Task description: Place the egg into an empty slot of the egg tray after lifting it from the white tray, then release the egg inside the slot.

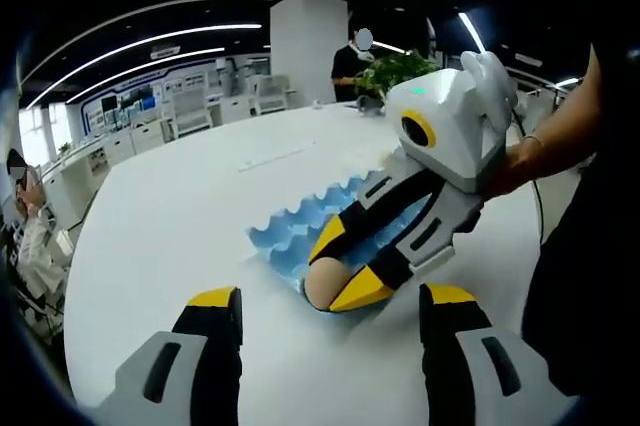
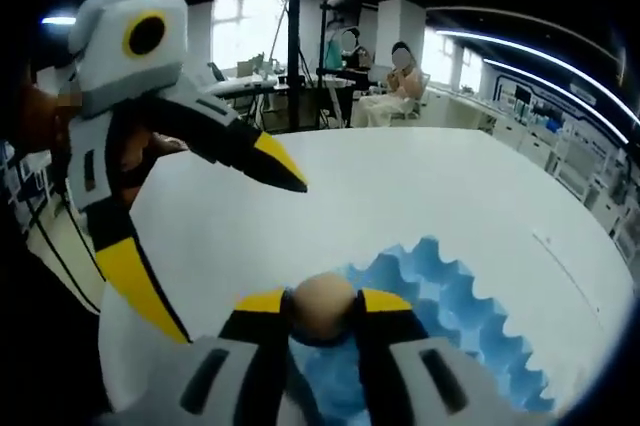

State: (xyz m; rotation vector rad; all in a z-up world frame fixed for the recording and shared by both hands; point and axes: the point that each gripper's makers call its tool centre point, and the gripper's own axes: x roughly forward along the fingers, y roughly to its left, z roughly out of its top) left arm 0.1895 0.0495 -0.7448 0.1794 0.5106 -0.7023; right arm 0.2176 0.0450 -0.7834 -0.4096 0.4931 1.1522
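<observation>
The blue egg tray (image 2: 470, 321) lies on the white surface (image 1: 190, 216), under and ahead of the right gripper (image 2: 322, 308). An egg (image 2: 322, 308) is clamped between that gripper's yellow-tipped jaws, over the tray's near edge. The left gripper (image 1: 325, 308) is held with jaws wide apart and nothing between them.

I'm looking at an open-plan office. Beyond the big white table (image 1: 180, 206) stand desks with chairs (image 1: 190, 111), under long ceiling light strips (image 1: 170, 41).
</observation>
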